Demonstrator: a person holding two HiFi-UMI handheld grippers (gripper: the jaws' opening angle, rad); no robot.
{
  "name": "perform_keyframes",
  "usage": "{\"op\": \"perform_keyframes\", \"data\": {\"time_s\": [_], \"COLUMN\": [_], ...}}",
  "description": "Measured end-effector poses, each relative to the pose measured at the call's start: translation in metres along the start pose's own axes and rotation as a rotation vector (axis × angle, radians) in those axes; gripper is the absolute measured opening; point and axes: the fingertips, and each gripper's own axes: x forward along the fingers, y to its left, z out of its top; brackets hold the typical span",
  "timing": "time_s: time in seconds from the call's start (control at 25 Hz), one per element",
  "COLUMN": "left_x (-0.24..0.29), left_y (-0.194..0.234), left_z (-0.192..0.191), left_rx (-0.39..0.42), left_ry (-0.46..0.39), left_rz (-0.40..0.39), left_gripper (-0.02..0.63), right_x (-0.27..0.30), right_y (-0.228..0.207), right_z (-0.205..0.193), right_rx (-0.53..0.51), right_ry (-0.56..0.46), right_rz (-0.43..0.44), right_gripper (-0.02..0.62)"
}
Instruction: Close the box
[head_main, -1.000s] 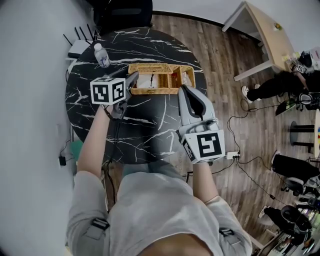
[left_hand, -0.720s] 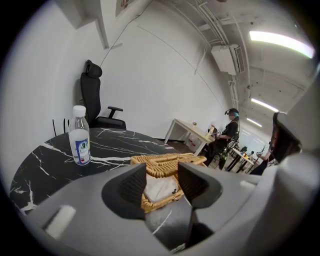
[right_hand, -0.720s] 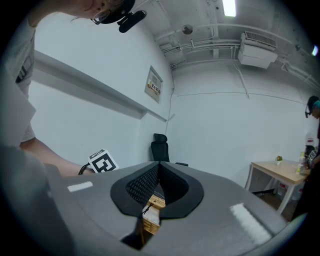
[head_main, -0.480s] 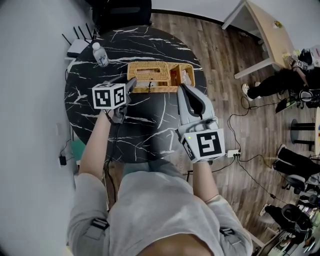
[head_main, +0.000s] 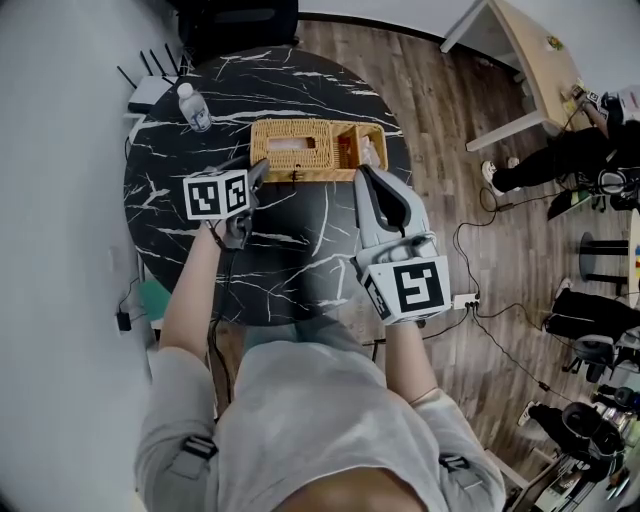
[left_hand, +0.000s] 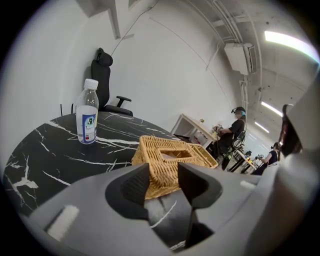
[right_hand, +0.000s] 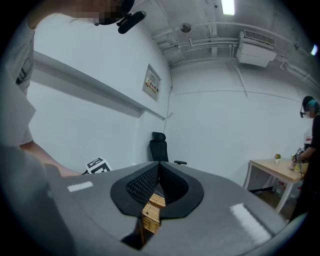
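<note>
Since the lid (head_main: 293, 146) already looks flat on the wicker box (head_main: 318, 150), step in hand: the end of the closing; by my reading you are checking or letting go, not lowering.
Box position: on the far half of the black marble table (head_main: 300, 250), long side toward you, with the slotted lid over its left part and an uncovered compartment on its right.
Left gripper (head_main: 258, 172): just beside the box's near-left corner and not touching it. Its own view shows the jaws moderately apart with nothing between them, only the wicker wall beyond.
Right gripper (head_main: 362, 176): close to the front edge near the open compartment. Its jaws are pressed together and hold nothing; a strip of wicker shows below them.
Water bottle (head_main: 188, 105): upright, well off to the left and out of your way.
Not clear: whether the lid is fully seated along its near edge.
Next move: if that edge sits proud, press down on the lid top with your closed right tips, and use your left gripper to steady the side wall so the light box does not slide.
Otherwise: lift both grippers straight away.
</note>
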Motion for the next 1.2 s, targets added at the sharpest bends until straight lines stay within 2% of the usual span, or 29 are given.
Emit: {"op": "perform_keyframes", "data": {"time_s": [0.36, 0.6, 0.84, 1.2], "left_x": [0.004, 0.004, -0.009, -0.050], "left_y": [0.004, 0.002, 0.006, -0.025], "left_z": [-0.004, 0.001, 0.011, 0.039], "left_rx": [-0.006, 0.046, 0.061, 0.214], "left_ry": [0.012, -0.010, -0.072, -0.181], "left_rz": [0.013, 0.025, 0.085, 0.131], "left_gripper": [0.230, 0.230, 0.124, 0.070], "right_x": [0.003, 0.003, 0.001, -0.001], "right_y": [-0.005, -0.006, -0.009, -0.012], "right_z": [-0.004, -0.005, -0.001, 0.007], "right_rx": [0.007, 0.007, 0.008, 0.016], "right_ry": [0.007, 0.006, -0.006, -0.034], "right_rz": [-0.007, -0.009, -0.009, 0.009], "right_gripper": [0.005, 0.005, 0.005, 0.005]}}
